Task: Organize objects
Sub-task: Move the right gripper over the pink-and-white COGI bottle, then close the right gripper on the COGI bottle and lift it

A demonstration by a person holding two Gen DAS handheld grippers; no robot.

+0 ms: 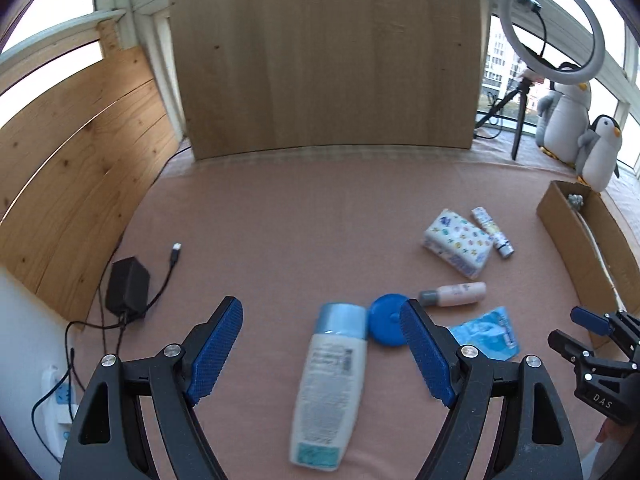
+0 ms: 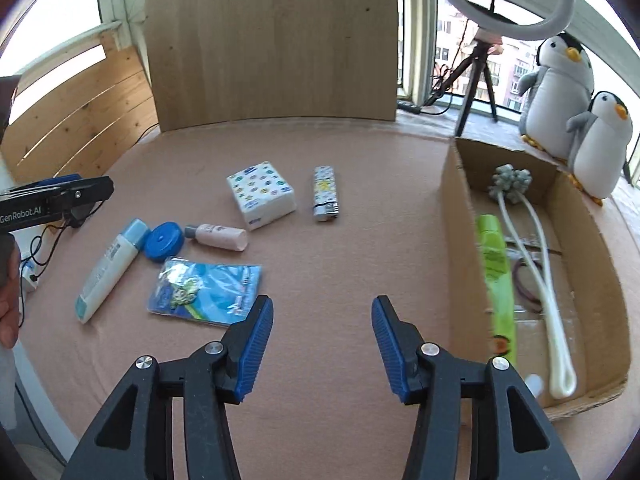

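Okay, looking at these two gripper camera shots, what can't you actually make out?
- White bottle: label print blurred, left wrist view.
- Cardboard box interior: near wall hides it in left wrist view; only right wrist view shows contents.
- Blue jar: partly behind the left gripper finger.
- Blue packet: text too small.

Print on the white bottle [image 1: 332, 388] is blurred and unreadable. The blue round lid [image 1: 386, 320] is partly hidden behind a tool finger. Small items under the green tube [image 2: 498, 280] in the cardboard box [image 2: 600, 280] are indistinct.
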